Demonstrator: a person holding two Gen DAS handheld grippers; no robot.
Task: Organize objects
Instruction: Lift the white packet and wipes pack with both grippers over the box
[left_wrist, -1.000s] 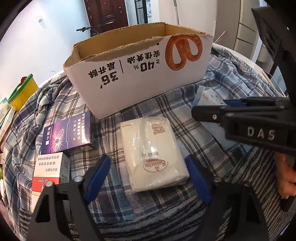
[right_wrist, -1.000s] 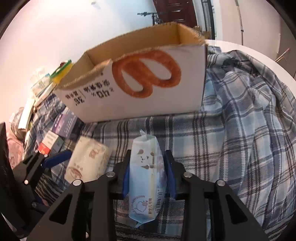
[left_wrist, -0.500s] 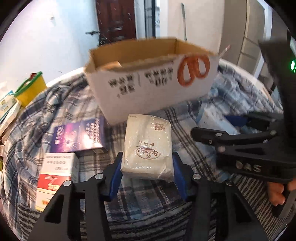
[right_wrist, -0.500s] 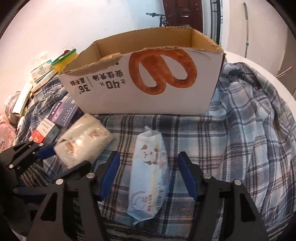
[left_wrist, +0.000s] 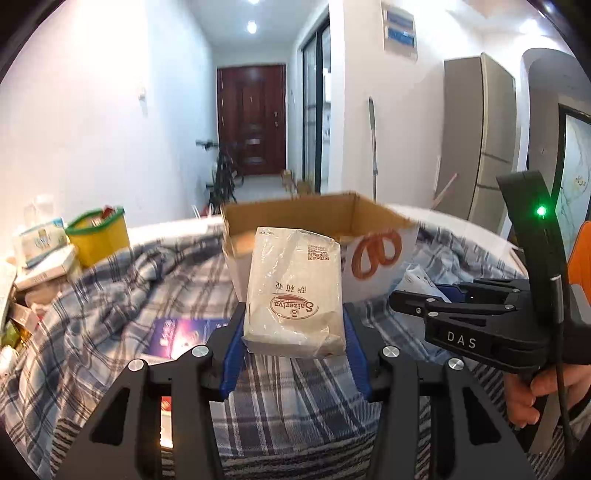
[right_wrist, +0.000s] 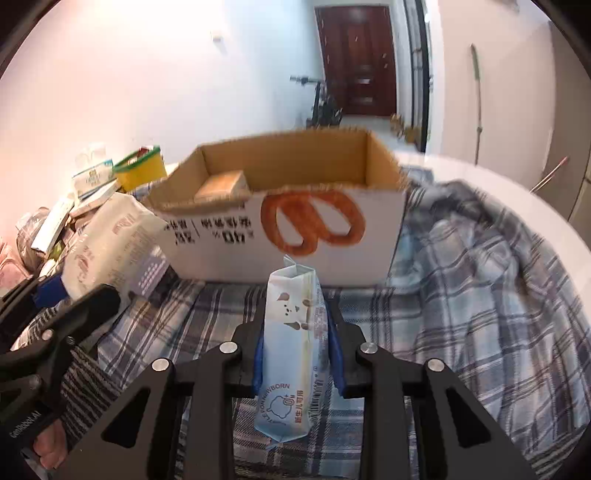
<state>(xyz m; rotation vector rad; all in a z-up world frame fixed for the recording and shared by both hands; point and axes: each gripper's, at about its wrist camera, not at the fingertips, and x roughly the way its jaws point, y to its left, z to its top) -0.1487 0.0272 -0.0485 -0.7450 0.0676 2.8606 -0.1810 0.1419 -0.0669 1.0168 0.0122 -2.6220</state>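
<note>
My left gripper (left_wrist: 293, 350) is shut on a cream packet of Saizeriya napkins (left_wrist: 295, 291) and holds it lifted, in front of the open cardboard box (left_wrist: 373, 254). The packet also shows in the right wrist view (right_wrist: 110, 243). My right gripper (right_wrist: 297, 354) is shut on a light blue pack of baby wipes (right_wrist: 293, 354), held upright above the plaid cloth, just short of the box's front wall (right_wrist: 288, 236). A brown box (right_wrist: 221, 184) lies inside the cardboard box at its left end.
A blue plaid cloth (right_wrist: 480, 288) covers the table. A purple box (left_wrist: 184, 332) and a red-and-white box (left_wrist: 166, 410) lie under my left gripper. A yellow tub (left_wrist: 99, 236) and stacked cartons (left_wrist: 40, 251) crowd the far left edge.
My left gripper closed on the napkin packet and lifted it off the cloth. My right gripper opened, then closed again on the wipes and raised them. Both views tilted upward.
</note>
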